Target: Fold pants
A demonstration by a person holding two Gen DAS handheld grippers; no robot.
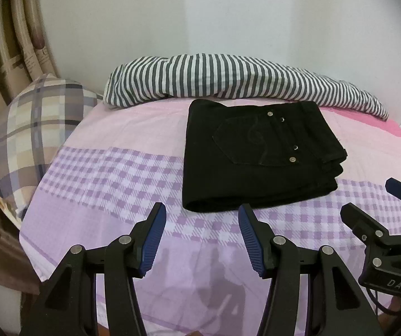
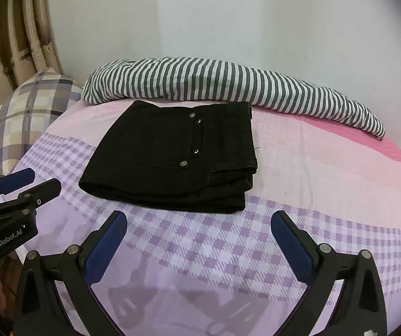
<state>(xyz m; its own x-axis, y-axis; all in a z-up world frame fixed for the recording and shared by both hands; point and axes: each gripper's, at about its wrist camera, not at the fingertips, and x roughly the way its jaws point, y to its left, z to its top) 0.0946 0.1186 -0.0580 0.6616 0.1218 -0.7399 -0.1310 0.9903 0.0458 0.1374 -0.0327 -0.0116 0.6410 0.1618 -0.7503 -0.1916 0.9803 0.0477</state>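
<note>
The black pants (image 1: pixel 259 156) lie folded into a compact stack on the bed, back pocket and metal studs facing up. My left gripper (image 1: pixel 202 210) hovers just short of the stack's near edge, open, with only the sheet showing between its blue pads. In the right wrist view the same pants (image 2: pixel 172 156) sit ahead and slightly left of my right gripper (image 2: pixel 199 217), whose jaws stand wide open and hold nothing. Each gripper shows in the other's view: the right gripper (image 1: pixel 374 204) at the right edge, the left gripper (image 2: pixel 43 180) at the left edge. Neither touches the pants.
The bed has a pink and purple checked sheet (image 1: pixel 110 173). A striped grey-and-white duvet (image 1: pixel 228 78) is bunched along the wall behind the pants. A plaid pillow (image 1: pixel 32 128) lies at the left, by the headboard. Bare sheet stretches right of the pants (image 2: pixel 326 168).
</note>
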